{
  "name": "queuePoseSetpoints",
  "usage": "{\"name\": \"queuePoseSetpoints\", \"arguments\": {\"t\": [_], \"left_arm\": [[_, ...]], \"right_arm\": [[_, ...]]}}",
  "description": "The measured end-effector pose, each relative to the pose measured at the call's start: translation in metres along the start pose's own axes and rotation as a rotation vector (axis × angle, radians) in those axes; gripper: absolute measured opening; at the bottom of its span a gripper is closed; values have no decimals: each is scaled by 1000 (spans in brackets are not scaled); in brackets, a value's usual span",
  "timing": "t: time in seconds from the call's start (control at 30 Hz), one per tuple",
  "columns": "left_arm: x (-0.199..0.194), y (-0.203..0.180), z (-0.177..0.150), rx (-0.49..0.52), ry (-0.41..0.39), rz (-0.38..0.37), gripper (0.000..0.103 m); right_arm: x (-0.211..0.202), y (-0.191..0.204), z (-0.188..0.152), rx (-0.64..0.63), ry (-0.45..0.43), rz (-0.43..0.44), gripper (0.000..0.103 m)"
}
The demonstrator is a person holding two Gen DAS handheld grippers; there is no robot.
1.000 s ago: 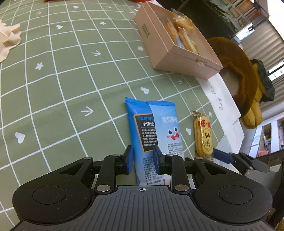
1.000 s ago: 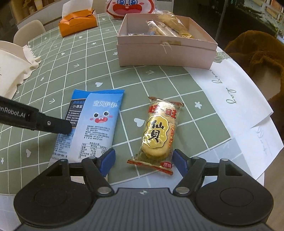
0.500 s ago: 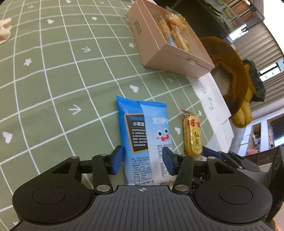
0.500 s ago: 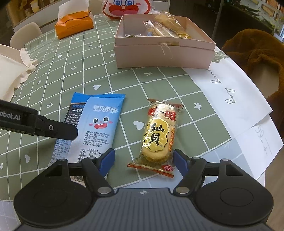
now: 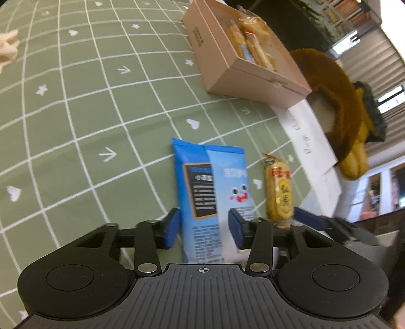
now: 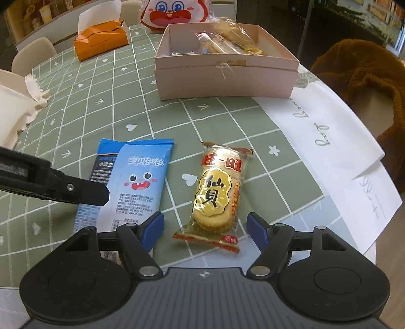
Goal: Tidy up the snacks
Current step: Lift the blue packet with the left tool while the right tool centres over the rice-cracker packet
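Observation:
A blue snack packet (image 5: 212, 192) lies flat on the green checked tablecloth; it also shows in the right wrist view (image 6: 131, 182). My left gripper (image 5: 203, 229) is open, its jaws on either side of the packet's near end without pinching it. A yellow rice-cracker pack (image 6: 215, 194) lies to the right of the packet, also in the left wrist view (image 5: 278, 192). My right gripper (image 6: 205, 227) is open and empty, its jaws wide on either side of the cracker's near end. A pink box (image 6: 227, 73) holding several snacks stands beyond.
An orange tissue box (image 6: 101, 40) and a red-and-white cartoon bag (image 6: 174, 12) stand at the far side. White paper sheets (image 6: 329, 141) lie at the right table edge. A brown fluffy chair (image 6: 367, 76) is beside it. Cream cloth (image 6: 15, 106) lies left.
My left gripper has opened from pinching the blue packet and now straddles it. My right gripper has stayed open and edged closer to the cracker pack.

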State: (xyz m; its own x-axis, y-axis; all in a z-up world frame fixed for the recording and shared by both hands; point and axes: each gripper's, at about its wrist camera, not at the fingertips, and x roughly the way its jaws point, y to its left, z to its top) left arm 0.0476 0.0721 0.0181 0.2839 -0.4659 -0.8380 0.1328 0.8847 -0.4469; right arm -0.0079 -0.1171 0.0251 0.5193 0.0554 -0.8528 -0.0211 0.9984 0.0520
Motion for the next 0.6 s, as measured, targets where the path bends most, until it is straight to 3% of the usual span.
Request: {"name": "queuePoseSetpoints", "arguments": {"t": [0.2,0.4,0.6], "left_arm": [[-1,4,-4,-21,9,-23,46],[-1,8,-2,-53,1,-48,46],[10,10,15,-99,-21,-102,46]], "right_arm": [[-15,10,-6,-67,9,54,73],[-9,12,-7,-36,0,73,73],[-1,16,4,-66,-53,17,73]]}}
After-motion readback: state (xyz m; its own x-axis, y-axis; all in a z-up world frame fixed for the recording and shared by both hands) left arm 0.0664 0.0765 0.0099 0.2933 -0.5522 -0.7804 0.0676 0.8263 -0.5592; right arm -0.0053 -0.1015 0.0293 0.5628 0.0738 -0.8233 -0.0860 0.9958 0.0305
